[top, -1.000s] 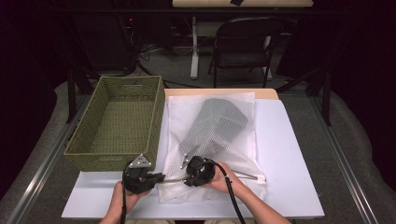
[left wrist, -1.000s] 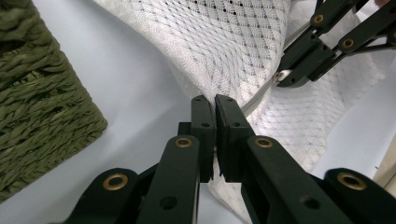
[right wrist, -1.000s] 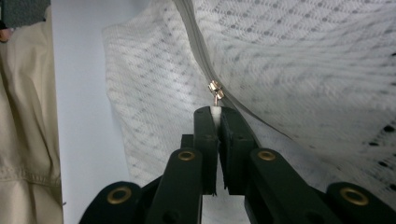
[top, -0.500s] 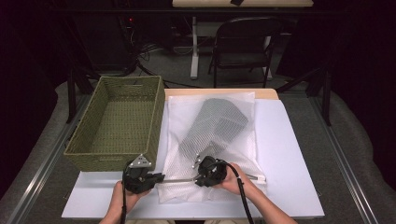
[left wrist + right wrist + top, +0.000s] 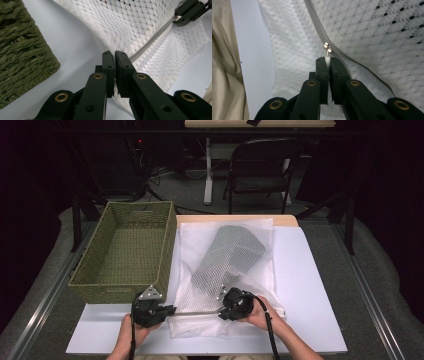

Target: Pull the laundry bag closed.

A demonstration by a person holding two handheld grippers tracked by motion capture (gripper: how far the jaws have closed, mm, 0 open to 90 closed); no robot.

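- The left gripper sits low at the near left of the table, held in the person's left hand, its jaws pointing toward the right gripper. The jaws are clenched on the near left corner of the mesh bag, at the end of the zipper.
- In the left gripper view, the left gripper pinches the white netting where the grey zipper begins; the right gripper shows farther off along that strip.
- The right gripper lies at the near middle of the table in the person's right hand, jaws pointing back along the zipper toward the left one.
- In the right gripper view, the right gripper is clamped on the white zipper pull tab, with the small metal slider just beyond the tips.
- Compared with a second ago, the right gripper has travelled to the right along the bag's near edge, away from the left gripper, which has kept its place. More grey zipper line now stretches between them.
- The mesh bag is white, soft netting with a diamond weave, lying flat on the white table top. A dark grey folded garment shows through it.
- A rectangular olive woven basket stands just left of the bag.
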